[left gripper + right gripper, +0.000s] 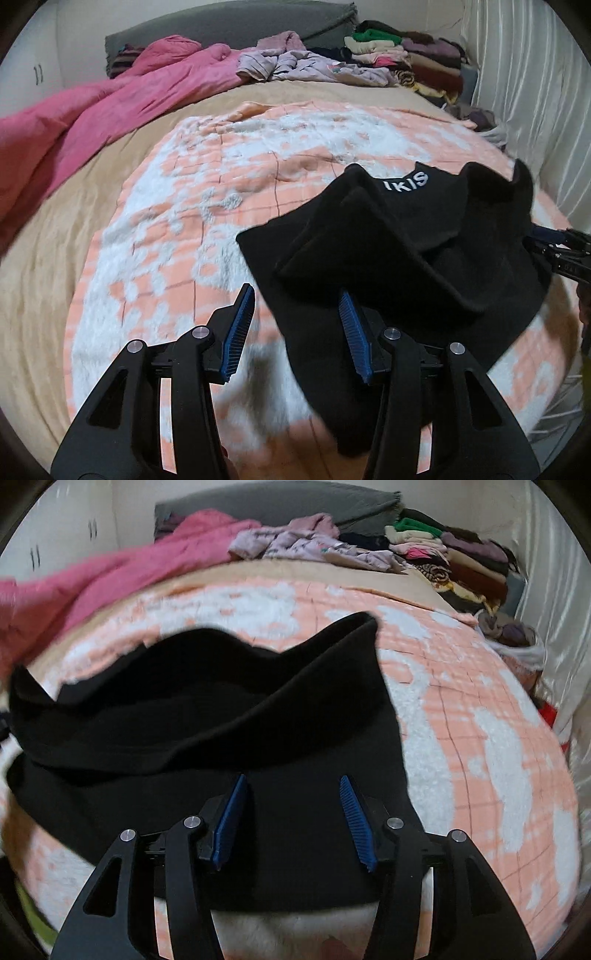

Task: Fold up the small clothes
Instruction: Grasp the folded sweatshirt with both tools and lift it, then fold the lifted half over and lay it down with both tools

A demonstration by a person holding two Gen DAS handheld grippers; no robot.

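The black garment (pixel 406 251) is so dark its folds are hard to read, and its white lettering (pixel 406 181) is cut off (only "IKIS" shows). It lies rumpled on the pink-and-white fleece blanket (pixel 184 206). The left gripper (pixel 297 328) is spread wide with nothing pinched, its right finger at the cloth's near edge. The right gripper (pixel 295 819) hangs over the garment, spread wide too.

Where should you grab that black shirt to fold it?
Probably the black shirt's raised folded edge, nearest the right gripper. Come in low from the near side: that edge stands up off the blanket, so open fingers could slip around it.
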